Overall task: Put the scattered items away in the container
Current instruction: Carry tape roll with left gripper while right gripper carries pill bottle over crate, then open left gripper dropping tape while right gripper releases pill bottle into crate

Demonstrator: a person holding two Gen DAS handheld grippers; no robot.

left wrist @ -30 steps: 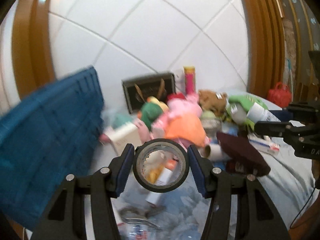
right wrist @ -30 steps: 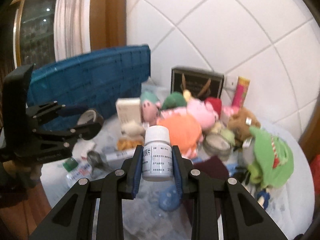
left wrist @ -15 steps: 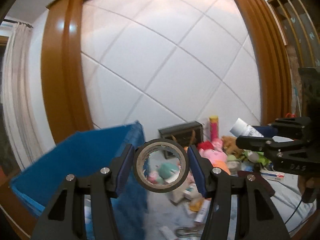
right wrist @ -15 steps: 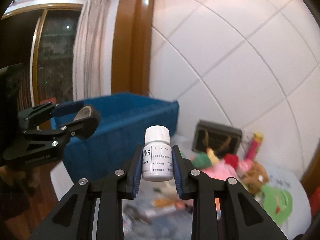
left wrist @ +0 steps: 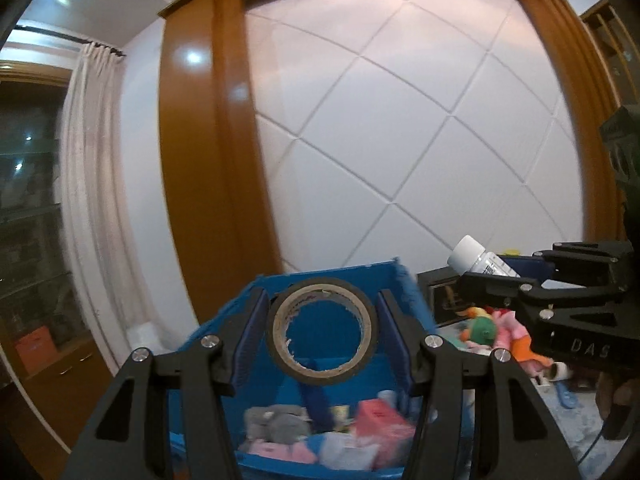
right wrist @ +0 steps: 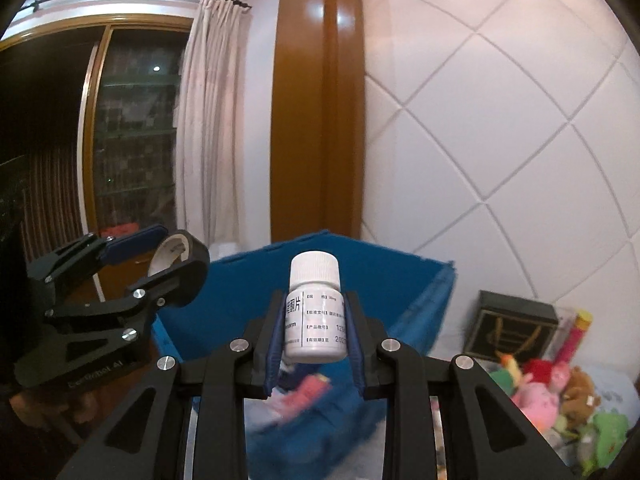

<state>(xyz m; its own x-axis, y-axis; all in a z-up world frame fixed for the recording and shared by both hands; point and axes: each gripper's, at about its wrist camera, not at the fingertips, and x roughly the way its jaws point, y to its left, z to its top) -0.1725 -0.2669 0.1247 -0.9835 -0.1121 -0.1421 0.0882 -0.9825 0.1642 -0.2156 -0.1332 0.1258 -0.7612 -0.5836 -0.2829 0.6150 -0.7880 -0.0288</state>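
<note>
My left gripper [left wrist: 322,332] is shut on a black tape roll [left wrist: 322,376] and holds it above the open blue bin [left wrist: 348,276]. The bin holds a grey plush [left wrist: 276,426], a pink box [left wrist: 380,426] and other items. My right gripper [right wrist: 314,332] is shut on a white pill bottle [right wrist: 314,312], upright, in front of the blue bin [right wrist: 400,276]. The left gripper with the tape roll [right wrist: 172,256] shows at the left of the right wrist view. The right gripper with the bottle [left wrist: 478,260] shows at the right of the left wrist view.
A pile of plush toys [right wrist: 556,396] lies on the bed right of the bin, with a dark box [right wrist: 512,332] and a pink-yellow tube [right wrist: 574,336] behind. A white padded wall and a wooden post [right wrist: 316,100] stand behind; curtains [right wrist: 204,120] hang at the left.
Both grippers have risen and swung left from the toy pile to the blue bin. The left one now looks down into the bin. Both keep their hold.
</note>
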